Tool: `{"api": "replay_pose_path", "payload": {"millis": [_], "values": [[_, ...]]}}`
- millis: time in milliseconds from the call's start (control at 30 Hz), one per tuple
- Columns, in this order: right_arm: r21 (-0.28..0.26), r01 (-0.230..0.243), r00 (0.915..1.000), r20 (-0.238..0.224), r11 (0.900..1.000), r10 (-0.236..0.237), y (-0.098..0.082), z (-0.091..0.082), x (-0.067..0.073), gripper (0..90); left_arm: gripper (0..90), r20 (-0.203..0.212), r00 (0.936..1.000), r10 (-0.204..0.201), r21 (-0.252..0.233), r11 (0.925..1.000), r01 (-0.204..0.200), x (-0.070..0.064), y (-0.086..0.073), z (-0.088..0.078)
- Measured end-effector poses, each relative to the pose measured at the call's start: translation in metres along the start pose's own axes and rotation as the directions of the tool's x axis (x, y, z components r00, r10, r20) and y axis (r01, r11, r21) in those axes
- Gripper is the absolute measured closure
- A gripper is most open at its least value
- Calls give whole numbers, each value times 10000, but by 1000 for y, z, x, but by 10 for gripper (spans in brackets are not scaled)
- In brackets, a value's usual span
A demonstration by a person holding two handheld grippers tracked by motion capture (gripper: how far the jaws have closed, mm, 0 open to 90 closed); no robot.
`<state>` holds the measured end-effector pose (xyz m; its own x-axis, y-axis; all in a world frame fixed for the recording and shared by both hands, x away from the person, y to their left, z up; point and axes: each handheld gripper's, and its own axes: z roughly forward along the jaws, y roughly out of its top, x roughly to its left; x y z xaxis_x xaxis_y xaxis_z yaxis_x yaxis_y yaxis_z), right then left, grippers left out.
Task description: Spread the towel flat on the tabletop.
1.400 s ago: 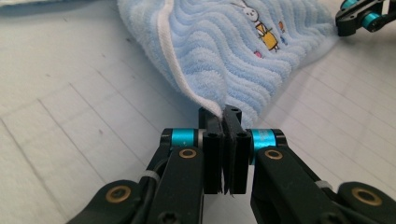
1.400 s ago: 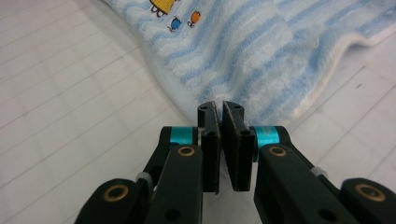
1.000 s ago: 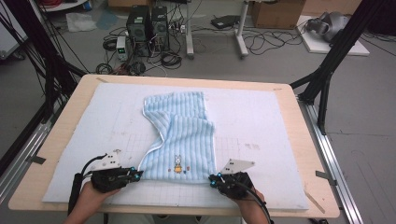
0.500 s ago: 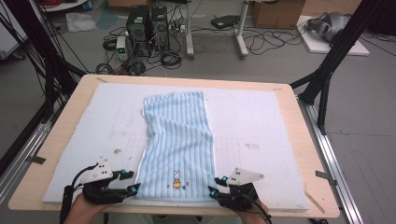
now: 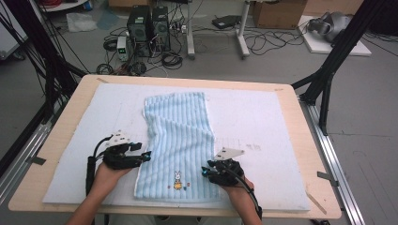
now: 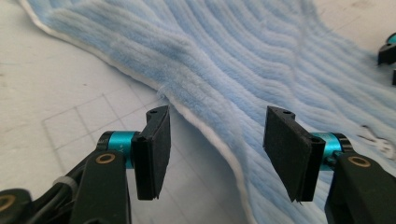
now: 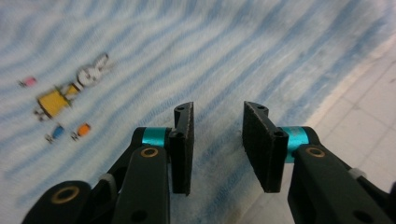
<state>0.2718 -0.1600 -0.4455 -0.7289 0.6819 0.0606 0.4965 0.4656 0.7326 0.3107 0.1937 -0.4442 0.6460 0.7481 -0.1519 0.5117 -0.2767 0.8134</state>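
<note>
Our blue striped towel (image 5: 180,140) lies flat down the middle of the white mat (image 5: 263,126) on the worktop (image 5: 309,140), with its little bunny picture (image 5: 177,180) near our edge. The left claw (image 5: 146,156) sits at the towel's left hem with its jaws wide, just opened, the white hem running between them but not pinched. The right claw (image 5: 204,172) is at the right side, low over the cloth; its jaws have just been closing to a narrow gap and hold nothing, though that picture is a bit blurry. To grab well, we think each claw should slide under the hem first, then squeeze both sides at the same height.
</note>
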Motion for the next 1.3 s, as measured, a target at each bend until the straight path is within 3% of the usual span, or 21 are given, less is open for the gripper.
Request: {"api": "replay_pose_path", "payload": {"millis": [67,133,167,233,267,567,600,667,733,833,967,1100,1200,1300], "values": [[80,164,9999,-35,9998,-164,1,0,0,725,446,62,9998,186,354,9992,-188,-2,-2,9],[199,213,9997,-141,9996,-210,1,-1,-2,811,547,-359,9982,472,389,9982,-458,-7,-2,10],[250,148,9995,-290,9996,-141,1,-2,-2,850,650,-54,9979,646,492,9967,-643,-8,-3,9],[375,316,9976,-626,9988,-292,0,-4,-2,864,832,102,9962,861,559,9947,-865,-9,-5,6],[467,421,9963,-768,9980,-385,0,-6,-2,866,845,151,9963,847,555,9948,-854,-11,-7,4],[809,583,9801,-1940,9950,-416,-11,-20,1,857,833,1004,9915,823,819,9925,-907,-10,-18,-17],[837,587,9785,-2022,9948,-407,-11,-20,0,839,790,924,9932,712,713,9944,-780,-9,-18,-17],[635,708,9785,-1981,9955,-569,-7,-19,-4,803,619,675,9965,490,399,9979,-517,-4,-13,-17],[299,674,9816,-1807,9973,-609,-2,-17,-12,778,540,505,9982,329,14,9995,-330,2,-6,-16],[-298,431,9902,-1315,9986,-467,9,-12,-28,745,500,349,9994,86,-493,9988,-69,9,4,-13],[-934,-611,9911,-1233,9938,493,24,-7,-51,660,480,180,9998,-111,-845,9963,126,18,14,-7],[-879,-299,9995,-146,9957,288,38,-1,-62,626,464,0,10000,-28,-1100,9939,27,22,21,-5],[-958,-399,9964,705,9946,468,47,11,-74,613,462,-176,9998,-67,-1220,9925,45,25,24,-3],[-887,-602,9905,1183,9942,706,55,29,-86,619,461,-309,9994,-151,-1129,9935,115,27,23,0]]}}
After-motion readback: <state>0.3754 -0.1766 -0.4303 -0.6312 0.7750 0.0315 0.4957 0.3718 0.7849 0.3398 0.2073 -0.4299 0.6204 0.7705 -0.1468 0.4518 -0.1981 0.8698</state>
